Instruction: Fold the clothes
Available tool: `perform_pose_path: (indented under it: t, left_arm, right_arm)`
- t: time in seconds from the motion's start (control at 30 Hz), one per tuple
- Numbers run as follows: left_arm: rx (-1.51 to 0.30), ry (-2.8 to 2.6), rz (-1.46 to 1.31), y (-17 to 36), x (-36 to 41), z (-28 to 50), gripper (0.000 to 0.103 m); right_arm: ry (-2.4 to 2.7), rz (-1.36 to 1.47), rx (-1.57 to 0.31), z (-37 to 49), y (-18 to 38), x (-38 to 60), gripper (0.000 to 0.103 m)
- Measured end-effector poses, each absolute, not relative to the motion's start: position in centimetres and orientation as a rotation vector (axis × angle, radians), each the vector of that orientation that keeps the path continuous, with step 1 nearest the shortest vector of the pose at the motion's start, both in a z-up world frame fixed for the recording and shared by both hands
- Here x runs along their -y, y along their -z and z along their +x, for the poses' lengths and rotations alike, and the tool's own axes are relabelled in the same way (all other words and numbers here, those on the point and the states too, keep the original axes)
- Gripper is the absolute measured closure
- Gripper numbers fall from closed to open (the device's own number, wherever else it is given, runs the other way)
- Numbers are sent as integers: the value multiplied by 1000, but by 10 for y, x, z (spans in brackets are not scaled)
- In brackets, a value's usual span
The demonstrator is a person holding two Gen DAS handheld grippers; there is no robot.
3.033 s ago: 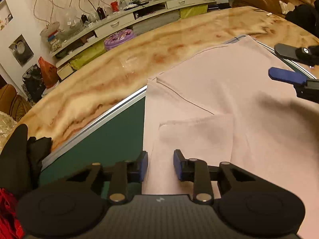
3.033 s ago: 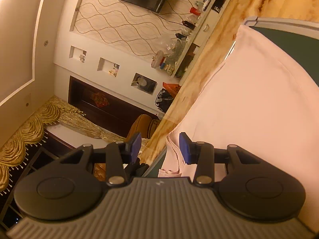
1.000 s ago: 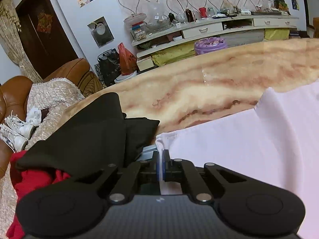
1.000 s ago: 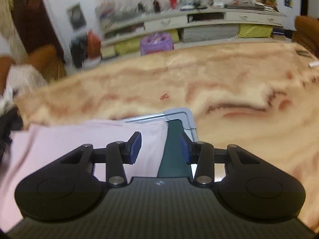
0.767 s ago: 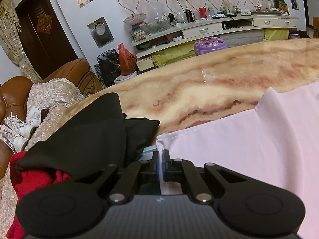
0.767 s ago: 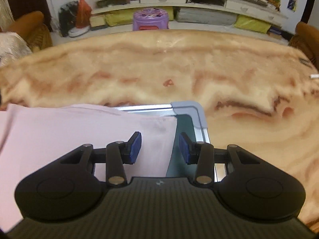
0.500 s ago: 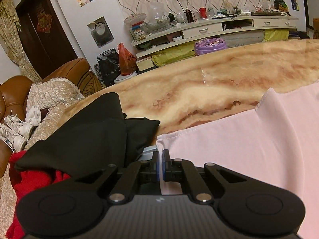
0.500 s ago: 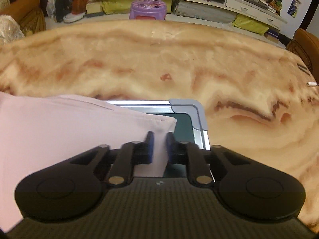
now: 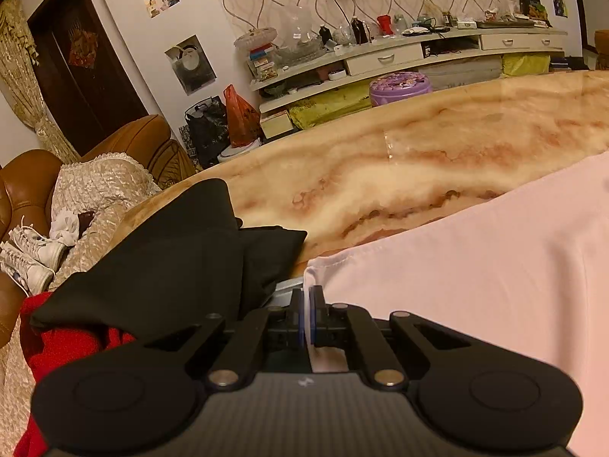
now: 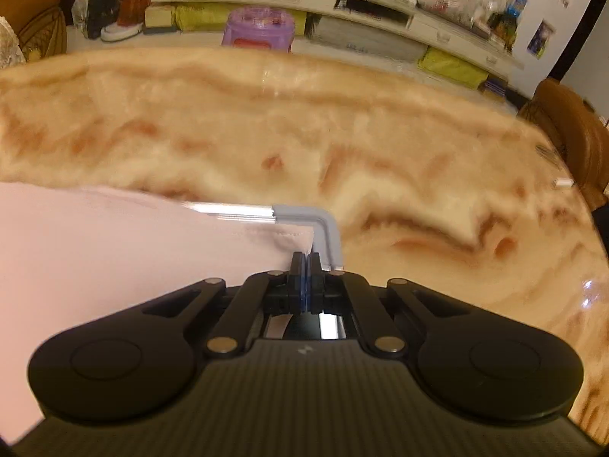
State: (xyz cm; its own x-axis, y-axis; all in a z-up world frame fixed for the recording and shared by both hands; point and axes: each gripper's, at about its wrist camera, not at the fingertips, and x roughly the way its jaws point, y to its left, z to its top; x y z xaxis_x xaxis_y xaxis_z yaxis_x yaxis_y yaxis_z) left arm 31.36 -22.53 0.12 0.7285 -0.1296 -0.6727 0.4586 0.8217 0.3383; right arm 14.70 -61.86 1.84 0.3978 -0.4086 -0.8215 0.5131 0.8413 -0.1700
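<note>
One pink garment [image 9: 475, 266], you've got a corner pinched in each gripper.
Smooth thin cloth, stitched hem, spread over the marble-pattern table [image 9: 437, 152]; left gripper [image 9: 306, 306] and right gripper [image 10: 305, 270] both clamped tight on its corners. Black garment [image 9: 163, 262] over a red one [image 9: 61, 350] crowd your left side; grey-cornered board edge [image 10: 316, 221] at right, view blurred there.

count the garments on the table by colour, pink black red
pink garment: 1
black garment: 1
red garment: 1
total: 3
</note>
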Motion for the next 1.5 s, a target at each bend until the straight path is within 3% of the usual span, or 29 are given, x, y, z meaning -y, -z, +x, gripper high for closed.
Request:
perform_pose_path:
  t: [0.2, 0.33, 0.37, 0.7, 0.8, 0.87, 0.93, 1.2, 1.23, 1.33, 1.43, 1.5]
  left_arm:
    - [-689, 348, 530, -2, 225, 314, 100]
    - [-691, 342, 531, -2, 226, 314, 100]
    - [-688, 340, 536, -1, 227, 314, 100]
    - [-690, 343, 527, -1, 222, 311, 100]
    - [-691, 347, 526, -1, 221, 311, 100]
    - [-691, 349, 517, -1, 220, 313, 99]
    - [-690, 349, 517, -1, 219, 313, 99]
    - [-689, 342, 528, -1, 220, 313, 98]
    - [-690, 340, 527, -1, 220, 313, 94]
    - [-719, 324, 520, -9, 215, 311, 62]
    - [-774, 388, 540, -22, 207, 292, 59]
    - [-807, 447, 556, -30, 200, 269, 56]
  right_arm:
    - [516, 211, -996, 118, -34, 616, 83]
    - [446, 239, -1024, 93, -41, 600, 57]
    - [432, 242, -1033, 87, -42, 595, 55]
    - [405, 215, -1097, 84, -30, 568, 55]
    - [393, 221, -1100, 81, -28, 565, 72]
    - [384, 208, -1113, 81, -29, 563, 96]
    - [380, 195, -1124, 81, -29, 562, 98]
    - [459, 187, -1115, 72, -29, 576, 99]
    - [473, 165, -1111, 72, -29, 576, 98]
    - [497, 113, -1114, 70, -27, 574, 87]
    - [435, 186, -1071, 52, -38, 566, 84]
    - [378, 228, -1076, 37, -41, 555, 75]
